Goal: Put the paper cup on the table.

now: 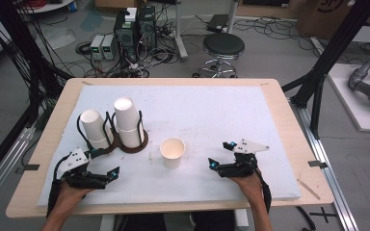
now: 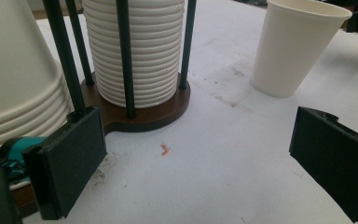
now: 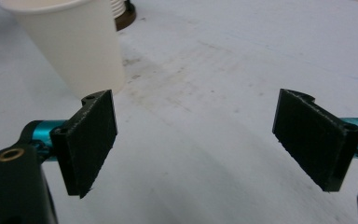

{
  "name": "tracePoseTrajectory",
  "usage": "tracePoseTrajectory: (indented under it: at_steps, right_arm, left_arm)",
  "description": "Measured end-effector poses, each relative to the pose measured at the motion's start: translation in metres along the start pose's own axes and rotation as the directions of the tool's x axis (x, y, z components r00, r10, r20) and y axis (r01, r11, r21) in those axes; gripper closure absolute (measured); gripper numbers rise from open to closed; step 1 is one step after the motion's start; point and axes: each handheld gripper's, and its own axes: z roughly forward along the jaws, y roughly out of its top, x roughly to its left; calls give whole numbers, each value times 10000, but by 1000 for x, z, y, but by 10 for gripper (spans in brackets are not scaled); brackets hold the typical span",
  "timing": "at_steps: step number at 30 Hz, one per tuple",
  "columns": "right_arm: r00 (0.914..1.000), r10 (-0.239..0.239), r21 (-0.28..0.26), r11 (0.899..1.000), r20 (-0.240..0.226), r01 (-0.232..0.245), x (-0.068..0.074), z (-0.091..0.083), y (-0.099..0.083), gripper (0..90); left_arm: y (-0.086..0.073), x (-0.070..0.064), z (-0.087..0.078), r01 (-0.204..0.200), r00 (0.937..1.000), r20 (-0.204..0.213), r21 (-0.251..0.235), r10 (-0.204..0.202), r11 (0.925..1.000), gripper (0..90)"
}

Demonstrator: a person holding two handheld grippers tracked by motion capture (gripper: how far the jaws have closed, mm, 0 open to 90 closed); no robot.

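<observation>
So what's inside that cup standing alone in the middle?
The lone cup stands upright, mouth open; the visible inside wall is plain white with no contents showing. Its very bottom is hidden by the near rim.

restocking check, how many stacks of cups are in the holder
2: a taller stack in the holder's right bay and a shorter, tilted stack in its left bay. One single cup stands apart on the table.
</observation>
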Motion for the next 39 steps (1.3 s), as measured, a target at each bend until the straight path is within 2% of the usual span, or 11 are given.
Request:
tracePoseTrajectory:
  at_steps: [6,13,27,39]
  right_arm:
    - [9987,480,-509,9976,168,-471,-9,-9,-4,143]
    - [9972,672,-579,9962,331,-652,-13,-14,-7,143]
    - [9969,542,-604,9969,579,-507,-13,-18,-11,143]
    - [9948,809,-642,9950,620,-769,-16,-20,-17,143]
  left_arm:
    - [0,0,-1,15,10000,-17,-85,-15,10000,37]
    - [0,1,-1,65,10000,0,-76,-65,9999,37]
    - [0,1,-1,99,9999,63,-86,-99,9999,37]
    - [-1,1,-2,121,9999,100,-184,-119,9998,37]
